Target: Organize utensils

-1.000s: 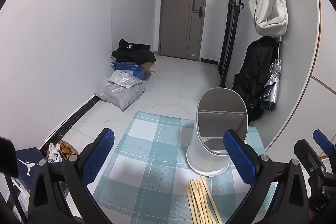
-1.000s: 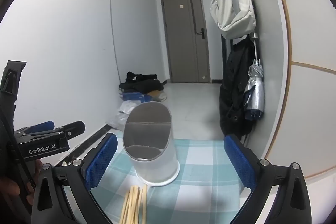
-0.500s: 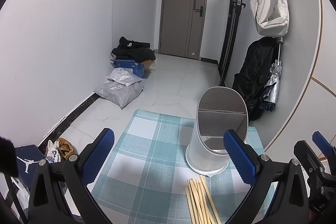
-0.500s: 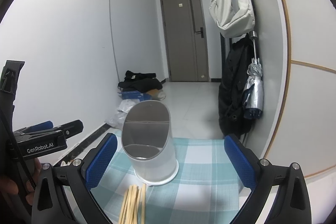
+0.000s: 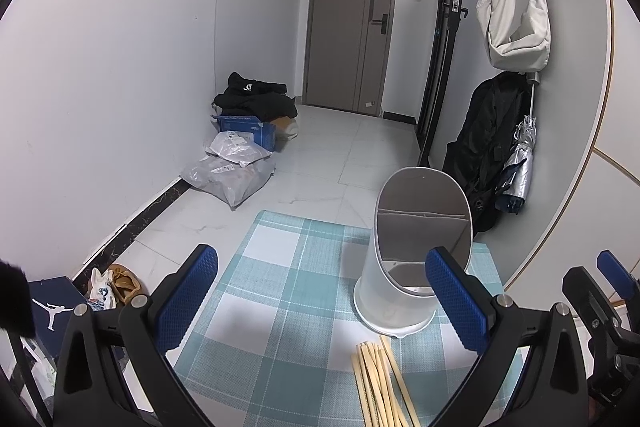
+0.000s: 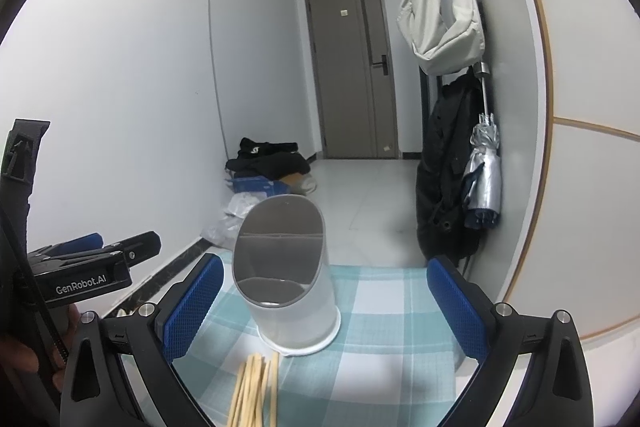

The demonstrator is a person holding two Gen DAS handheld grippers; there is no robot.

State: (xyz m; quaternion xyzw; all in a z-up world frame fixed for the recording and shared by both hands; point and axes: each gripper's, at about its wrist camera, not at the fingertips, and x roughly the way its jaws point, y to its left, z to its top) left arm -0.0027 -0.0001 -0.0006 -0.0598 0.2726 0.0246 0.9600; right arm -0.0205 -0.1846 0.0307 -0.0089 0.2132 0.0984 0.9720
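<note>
Chopsticks [image 5: 382,383] lie in a loose bundle on the checked mat [image 5: 280,299], their far ends just short of the white holder [image 5: 404,267], which stands upright with its slanted mouth and inner divider facing the cameras. Over the last second almost nothing has changed: both views have only crept a touch, and bundle and holder sit as they did. Left gripper [image 5: 320,301] hangs above the mat with its blue pads [image 5: 188,295] spread wide and nothing between them; right gripper [image 6: 320,311] is likewise spread and empty, the holder framed between its pads and the bundle lying just beneath. So sorting has, by my judgement, not begun; the likely next step is to lower one claw onto the bundle. Thin sticks lying flat against cloth may be awkward to pinch
</note>
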